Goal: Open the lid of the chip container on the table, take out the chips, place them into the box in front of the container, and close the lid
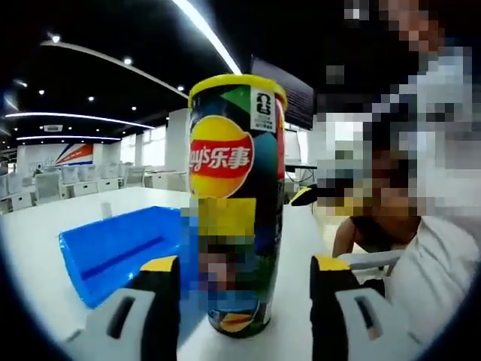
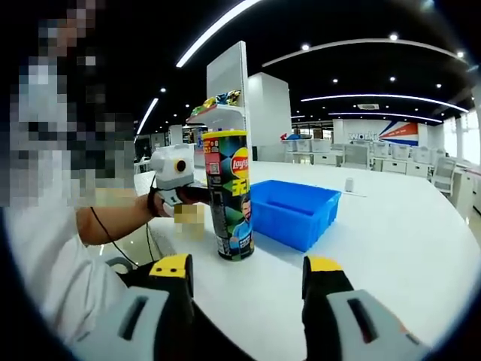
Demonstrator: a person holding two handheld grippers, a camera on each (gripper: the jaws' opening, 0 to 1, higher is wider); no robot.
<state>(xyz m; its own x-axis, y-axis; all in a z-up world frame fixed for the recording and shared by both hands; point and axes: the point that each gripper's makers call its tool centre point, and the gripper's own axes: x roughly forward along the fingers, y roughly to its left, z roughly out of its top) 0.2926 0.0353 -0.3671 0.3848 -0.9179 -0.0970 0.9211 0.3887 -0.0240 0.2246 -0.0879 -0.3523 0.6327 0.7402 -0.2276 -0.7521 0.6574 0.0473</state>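
In the left gripper view, my left claw point(image 1: 245, 289) has its two yellow-tipped jaws spread apart, one on either side of the chip container point(image 1: 234, 203). The container stands upright on the white surface point(image 1: 45, 241), right between my jaws and close ahead of them; I cannot tell whether either jaw touches it. Its yellow lid point(image 1: 237, 81) is on. To the left of my claw and a little beyond it lies the blue box point(image 1: 113, 252), just beside the container. To the right of my claw a person in a white top sits by the surface.

In the right gripper view, my right claw point(image 2: 246, 277) is released, its jaws wide apart with nothing between them but bare white surface point(image 2: 391, 241). The chip container point(image 2: 231, 195) stands upright ahead of my claw, slightly toward my left jaw and apart from both jaws, with its yellow lid point(image 2: 225, 134) closed on top. The blue box point(image 2: 294, 212) sits on the surface ahead, just right of the container and close beside it. My left claw point(image 2: 197, 197) comes in from the left at the container's far side, held by a hand point(image 2: 154, 203); I cannot tell from here whether it touches the container.
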